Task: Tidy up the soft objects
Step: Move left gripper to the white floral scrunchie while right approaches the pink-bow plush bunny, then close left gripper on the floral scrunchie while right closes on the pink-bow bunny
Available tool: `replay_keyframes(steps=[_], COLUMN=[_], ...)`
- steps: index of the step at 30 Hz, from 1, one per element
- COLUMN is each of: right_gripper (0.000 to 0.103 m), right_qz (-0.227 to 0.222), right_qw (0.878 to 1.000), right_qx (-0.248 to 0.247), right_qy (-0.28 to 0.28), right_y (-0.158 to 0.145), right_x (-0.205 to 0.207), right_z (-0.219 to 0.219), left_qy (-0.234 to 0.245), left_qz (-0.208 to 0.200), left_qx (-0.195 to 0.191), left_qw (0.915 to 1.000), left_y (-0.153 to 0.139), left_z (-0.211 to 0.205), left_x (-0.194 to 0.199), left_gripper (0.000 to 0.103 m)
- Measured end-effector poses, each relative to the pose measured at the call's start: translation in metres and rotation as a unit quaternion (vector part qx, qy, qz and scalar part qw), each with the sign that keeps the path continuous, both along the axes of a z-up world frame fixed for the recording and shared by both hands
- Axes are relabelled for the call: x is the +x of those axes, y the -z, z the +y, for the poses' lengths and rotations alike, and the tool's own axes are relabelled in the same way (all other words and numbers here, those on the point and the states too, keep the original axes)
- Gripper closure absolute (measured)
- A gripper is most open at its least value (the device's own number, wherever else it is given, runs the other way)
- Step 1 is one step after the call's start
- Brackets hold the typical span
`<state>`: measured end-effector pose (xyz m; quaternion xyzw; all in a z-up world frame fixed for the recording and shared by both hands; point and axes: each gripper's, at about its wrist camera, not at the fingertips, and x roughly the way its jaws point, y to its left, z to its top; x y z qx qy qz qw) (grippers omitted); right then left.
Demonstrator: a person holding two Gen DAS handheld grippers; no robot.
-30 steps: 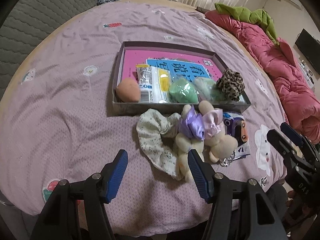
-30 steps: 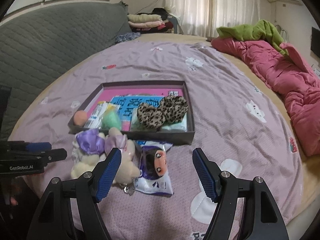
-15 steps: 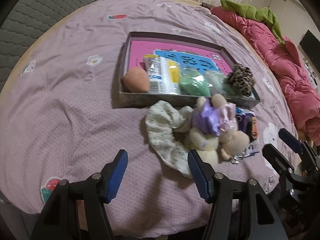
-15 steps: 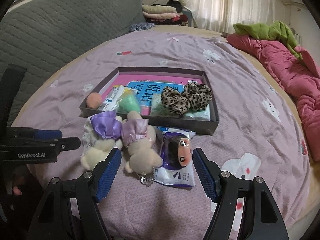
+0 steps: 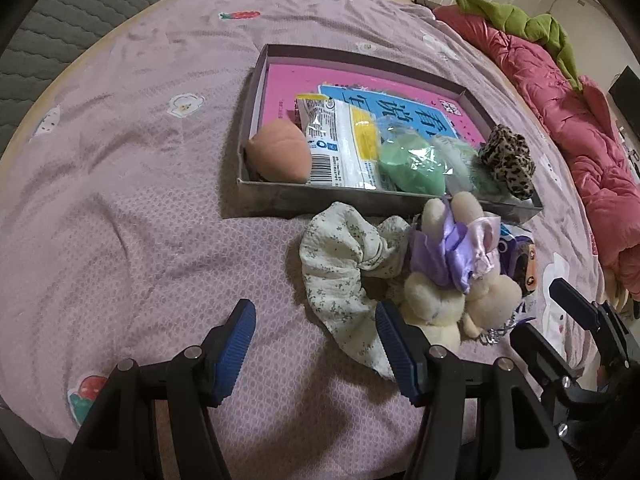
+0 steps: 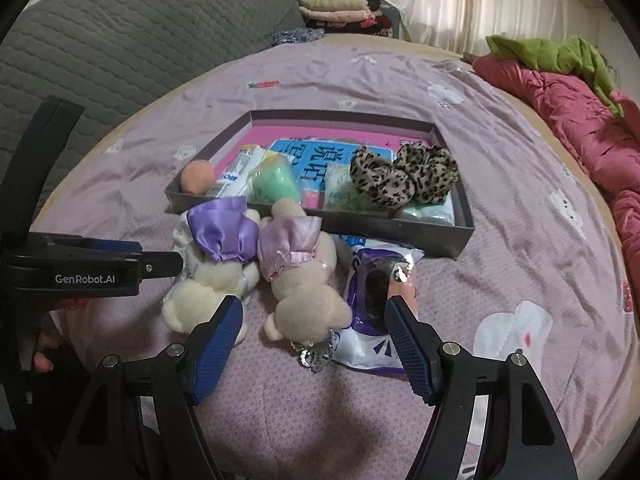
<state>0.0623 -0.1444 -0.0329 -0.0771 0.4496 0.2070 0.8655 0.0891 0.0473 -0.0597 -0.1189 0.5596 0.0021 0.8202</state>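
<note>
Lilac patterned bedsheet [image 5: 120, 200] covers a bed w/ grey quilted headboard [image 6: 120, 40] behind and a pink duvet [image 6: 580, 120] to the right. Two cream plush bears in purple satin dresses [image 6: 260, 272] lie just ahead of the right gripper [image 6: 314, 338], whose jaws gape empty. A floral white fabric scrunchie [image 5: 344, 264] sits between the wide-open left gripper [image 5: 316, 338] fingers' line, touching neither. Beyond: shallow grey cardboard tray [image 5: 360, 200] holding a leopard scrunchie [image 6: 404, 180]. Bare sheet lies left of the left gripper.
</note>
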Motion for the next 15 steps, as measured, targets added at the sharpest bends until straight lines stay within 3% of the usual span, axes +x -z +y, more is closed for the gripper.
replay_keyframes(steps=[15], right_gripper=[0.028], right_qz=[0.019], right_qw=[1.0], right_qx=[-0.019], right_qy=[-0.016], right_y=[0.028], right_x=[0.021], right_z=[0.014], left_qy=[-0.012], left_qz=[0.017], left_qx=[-0.009], left_qw=[0.9997], left_y=[0.023], left_z=[0.005], left_x=[0.02], left_gripper=[0.041])
